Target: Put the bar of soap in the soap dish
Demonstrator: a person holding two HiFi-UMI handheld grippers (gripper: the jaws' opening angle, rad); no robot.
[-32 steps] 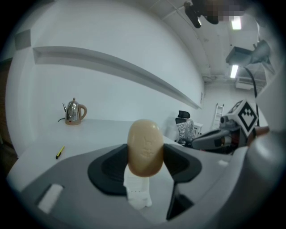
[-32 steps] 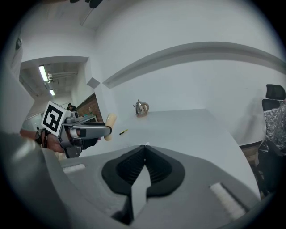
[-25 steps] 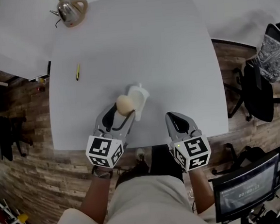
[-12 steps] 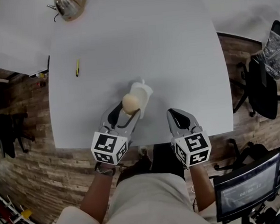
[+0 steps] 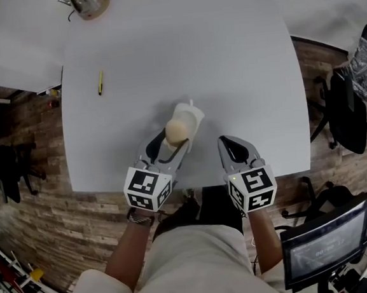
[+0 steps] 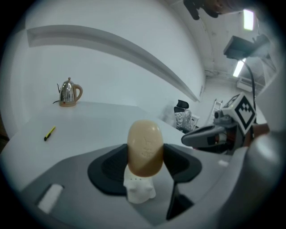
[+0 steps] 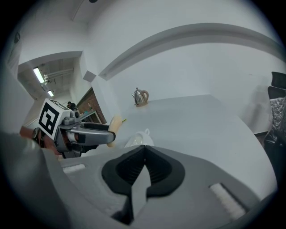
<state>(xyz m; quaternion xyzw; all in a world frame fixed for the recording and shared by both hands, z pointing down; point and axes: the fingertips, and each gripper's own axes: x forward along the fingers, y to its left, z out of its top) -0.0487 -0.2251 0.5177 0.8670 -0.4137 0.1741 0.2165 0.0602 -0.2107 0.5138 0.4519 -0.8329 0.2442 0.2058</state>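
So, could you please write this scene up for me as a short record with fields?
left claw: shut on the soap, which stands on end
right claw: shut, empty, beside the left
soap dish: white, on the table, just beyond the soap
soap in dish: not yet
also on table: kettle at the far corner, pen at the left
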